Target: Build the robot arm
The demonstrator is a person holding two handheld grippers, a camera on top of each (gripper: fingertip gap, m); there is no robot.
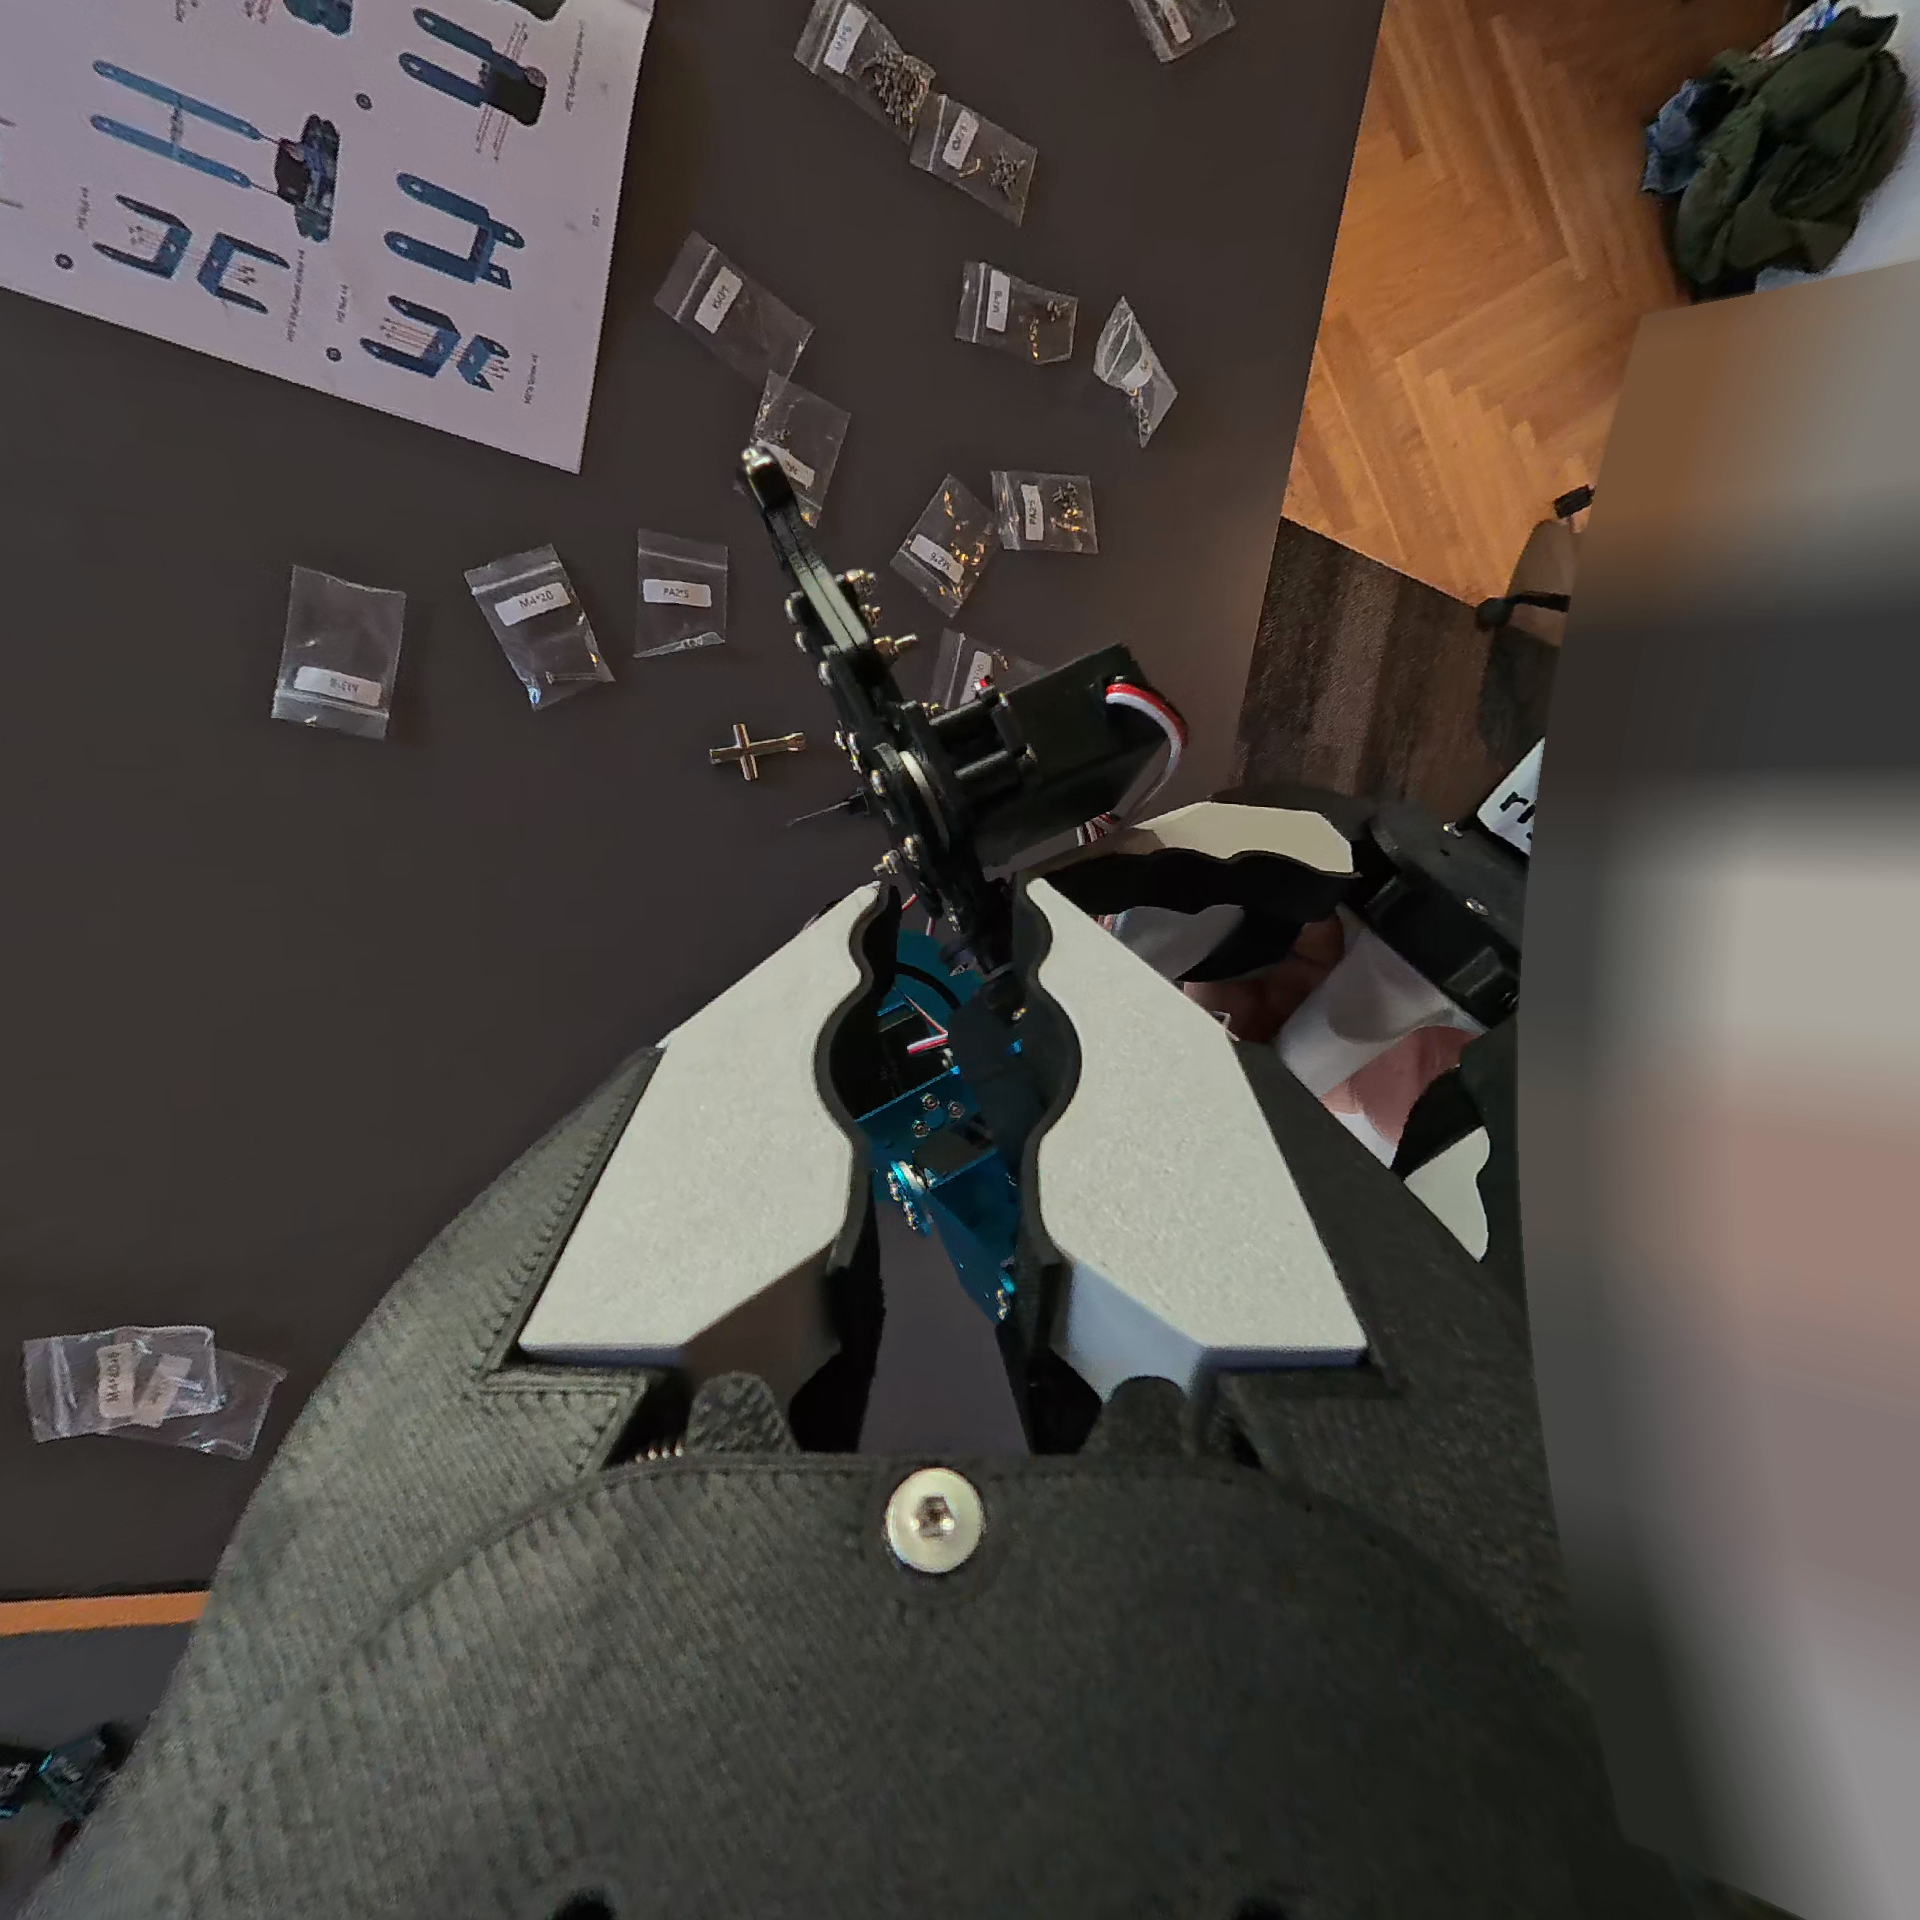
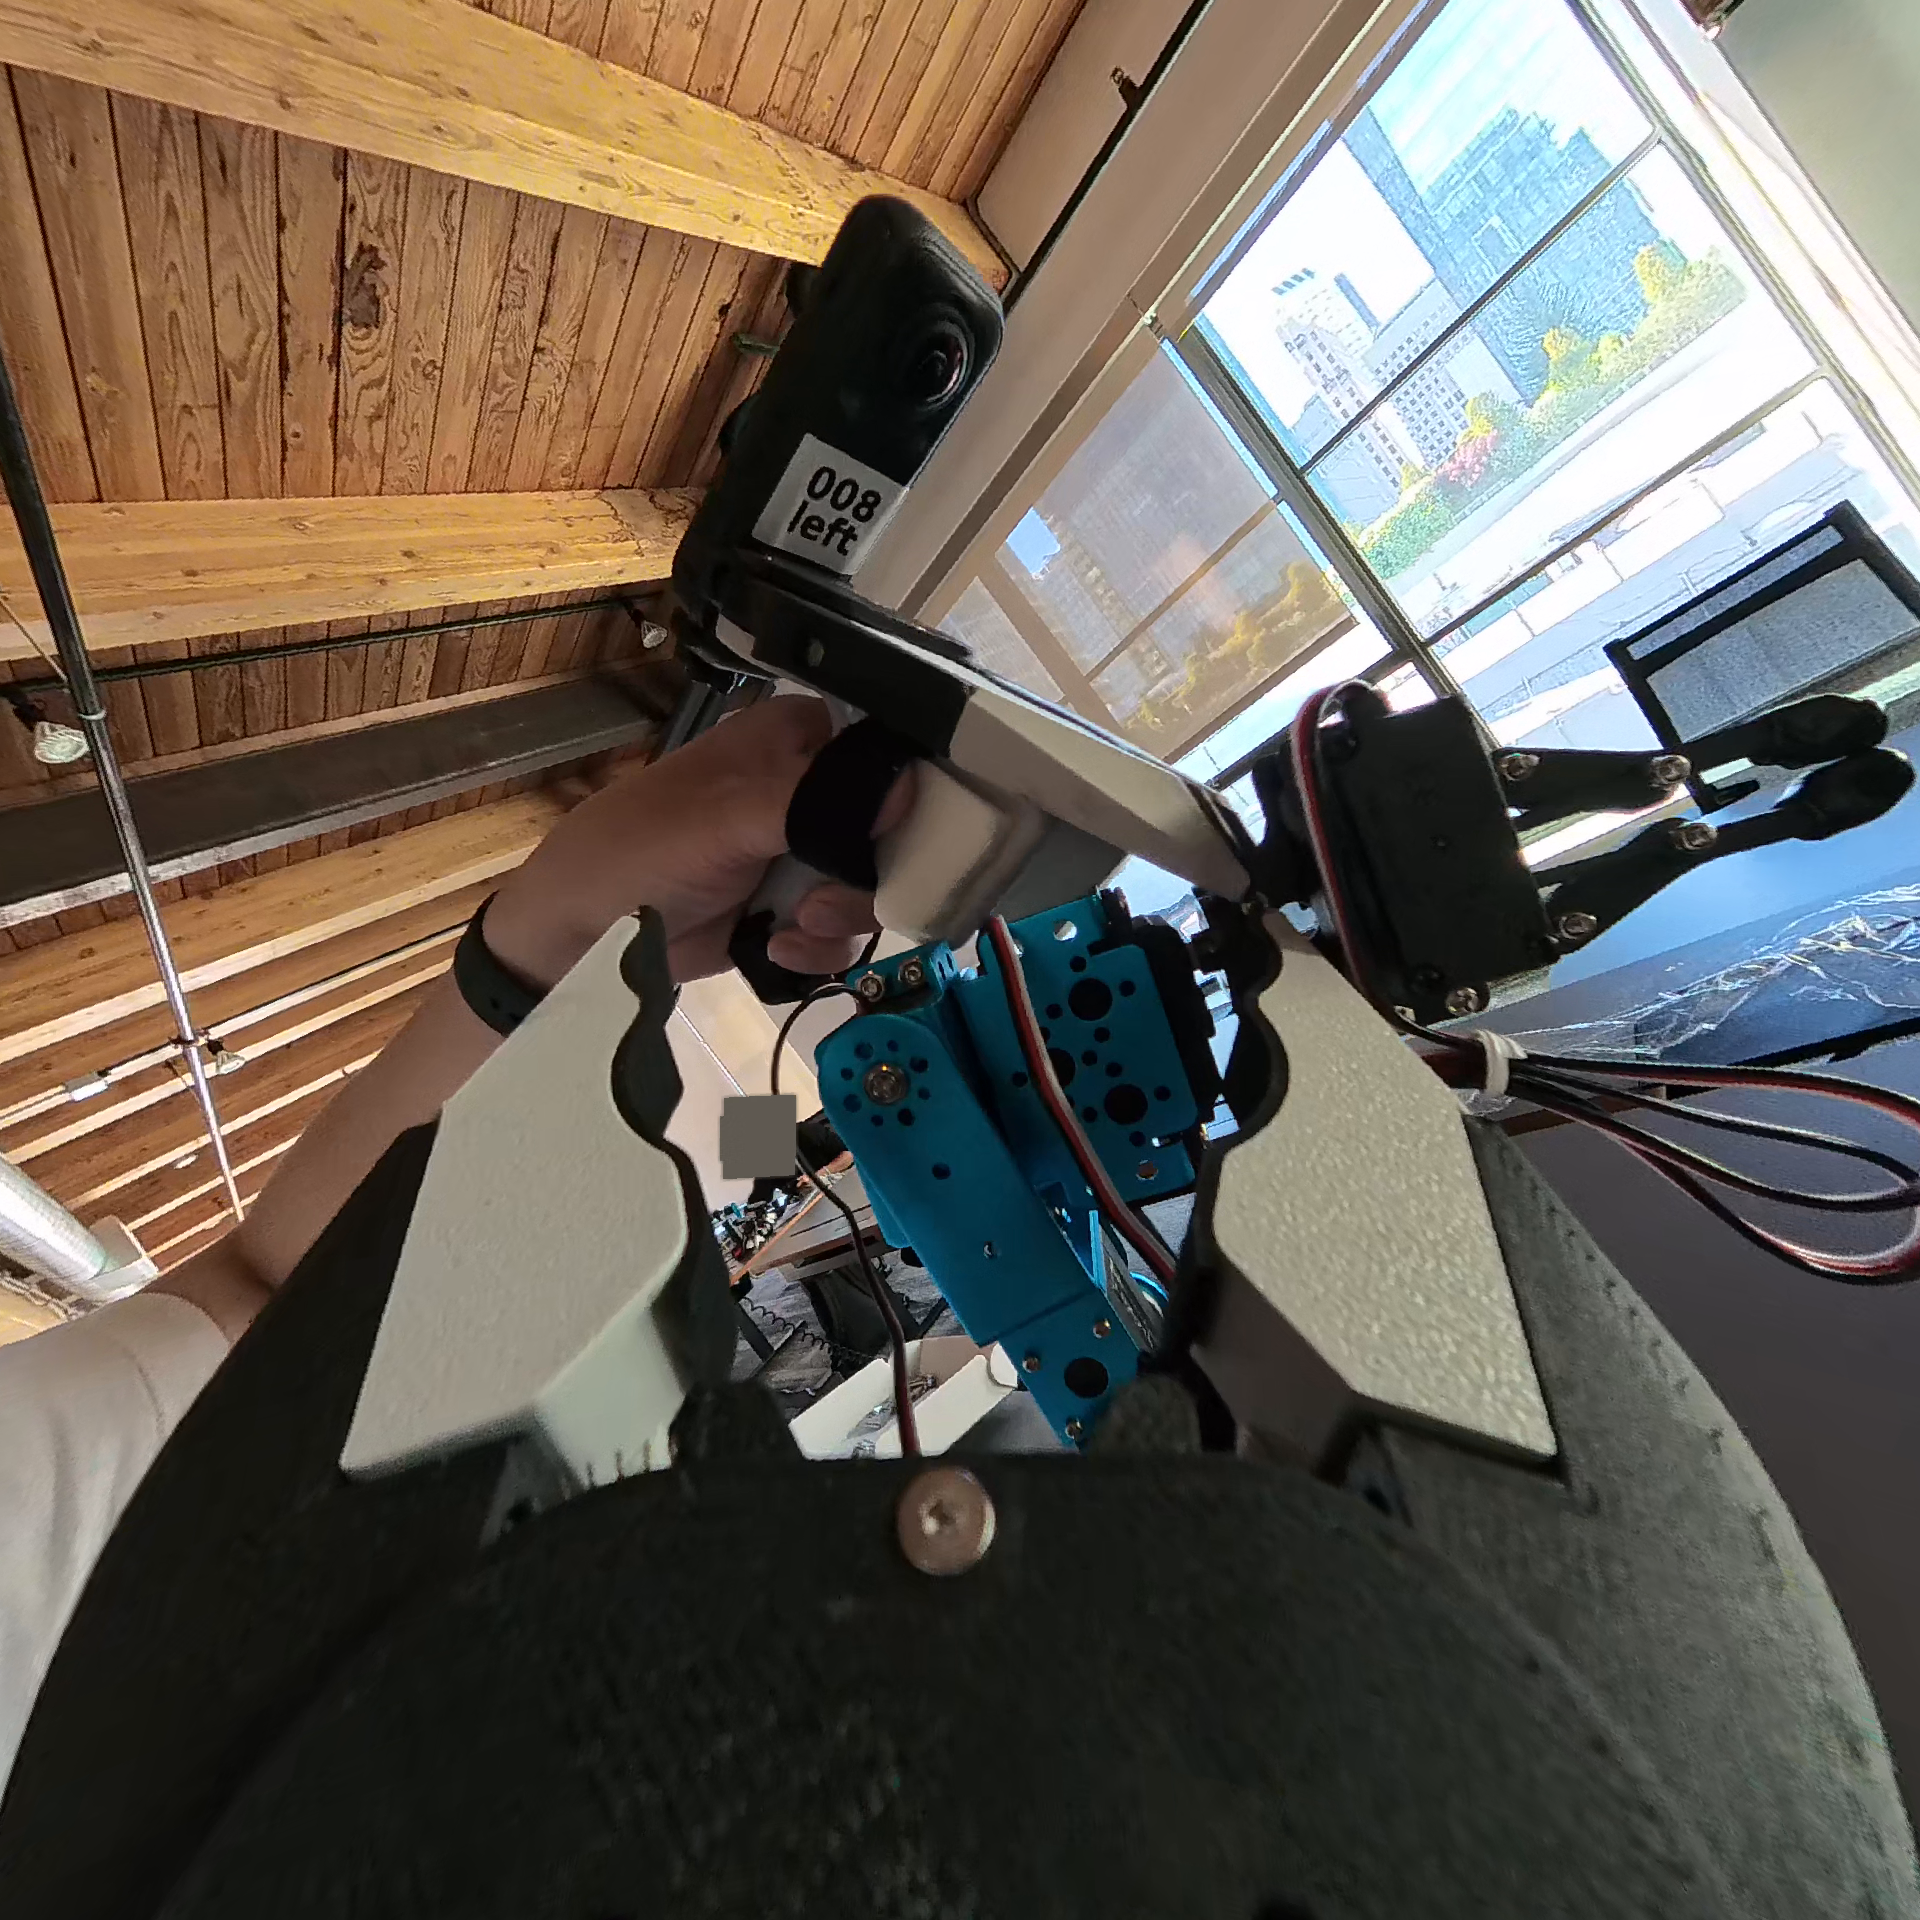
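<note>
A small robot arm has blue metal brackets [image 1: 935, 1143], a black servo [image 1: 1049, 748] and a black claw [image 1: 821, 603]. It is held up above the dark table [image 1: 260, 935]. My left gripper [image 1: 951, 914] is shut on it near where the servo meets the brackets. In the right wrist view the blue brackets [image 2: 987, 1122] stand between the fingers of my right gripper [image 2: 951, 935]. That gripper is open: the right pad is at the brackets and the left pad is apart from them. The left gripper [image 2: 1226, 831], the servo [image 2: 1413, 831] and its wires [image 2: 1714, 1143] show there too.
Several small plastic bags of screws [image 1: 535, 623] lie over the table. A printed instruction sheet [image 1: 312, 208] lies at the far left and a cross-shaped metal wrench [image 1: 755, 750] near the claw. The table edge meets a wooden floor [image 1: 1455, 312]. A person's hand [image 2: 665, 852] holds the left gripper.
</note>
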